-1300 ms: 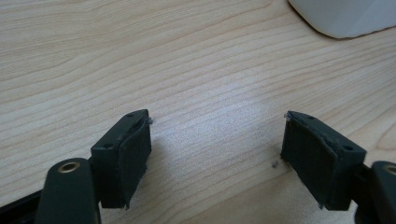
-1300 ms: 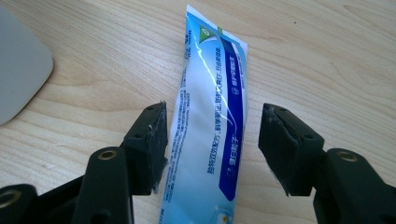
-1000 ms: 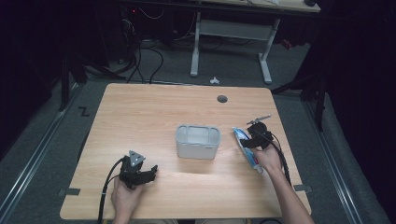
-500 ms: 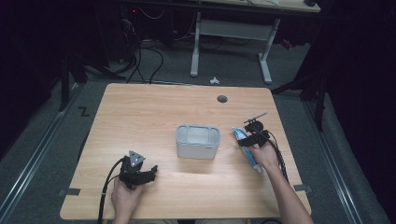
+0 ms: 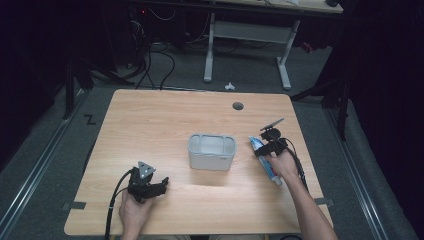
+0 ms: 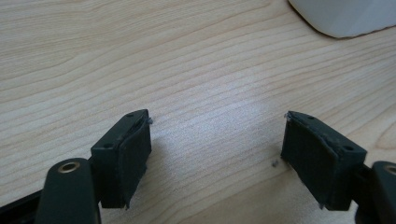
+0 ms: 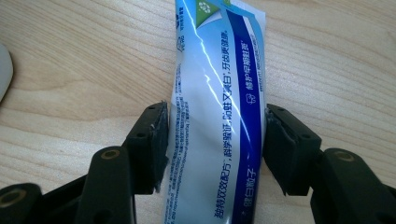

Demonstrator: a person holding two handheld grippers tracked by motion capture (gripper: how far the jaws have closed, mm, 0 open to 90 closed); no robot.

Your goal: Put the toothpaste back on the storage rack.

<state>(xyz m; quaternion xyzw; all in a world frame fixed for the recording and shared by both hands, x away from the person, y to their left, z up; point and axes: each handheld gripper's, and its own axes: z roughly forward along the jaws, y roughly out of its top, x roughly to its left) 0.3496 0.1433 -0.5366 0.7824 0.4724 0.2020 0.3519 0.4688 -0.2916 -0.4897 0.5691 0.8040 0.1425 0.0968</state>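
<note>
Blue-white toothpaste tube (image 7: 217, 116) between closing right claw (image 7: 212, 144), table edge near

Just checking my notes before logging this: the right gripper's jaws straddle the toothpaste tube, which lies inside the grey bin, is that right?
Not quite. The toothpaste tube lies on the table, beside the grey bin, not inside it, as the high view shows. The right gripper does straddle the tube.

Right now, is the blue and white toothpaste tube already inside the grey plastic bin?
No, the blue and white toothpaste tube lies flat on the wooden table, beside the grey plastic bin, between the right gripper jaws.
</note>
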